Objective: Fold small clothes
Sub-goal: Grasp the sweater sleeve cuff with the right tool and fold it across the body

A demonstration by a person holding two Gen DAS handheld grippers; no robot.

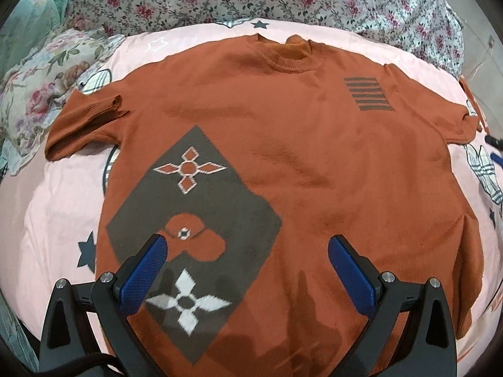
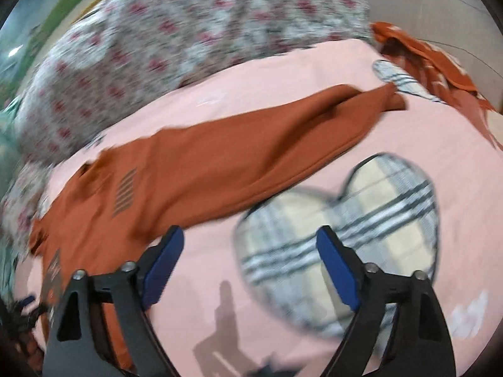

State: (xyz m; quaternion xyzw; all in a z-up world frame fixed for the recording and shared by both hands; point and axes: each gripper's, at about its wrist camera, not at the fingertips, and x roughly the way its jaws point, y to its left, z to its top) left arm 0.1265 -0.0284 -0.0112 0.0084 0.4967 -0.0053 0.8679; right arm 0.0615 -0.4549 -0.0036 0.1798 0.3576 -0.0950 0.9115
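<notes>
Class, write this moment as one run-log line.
sweater: flat on bedsheet, unfolded | left gripper: open above hem | right gripper: open beside sleeve

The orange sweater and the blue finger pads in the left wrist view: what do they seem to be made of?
The orange sweater looks like a matte knit, probably wool or acrylic: ribbed collar, fuzzy surface, motifs with stepped knitted-in edges. The blue pads of the left gripper look like hard plastic or rubber with a fine dotted grip texture; which one is unclear.
</notes>
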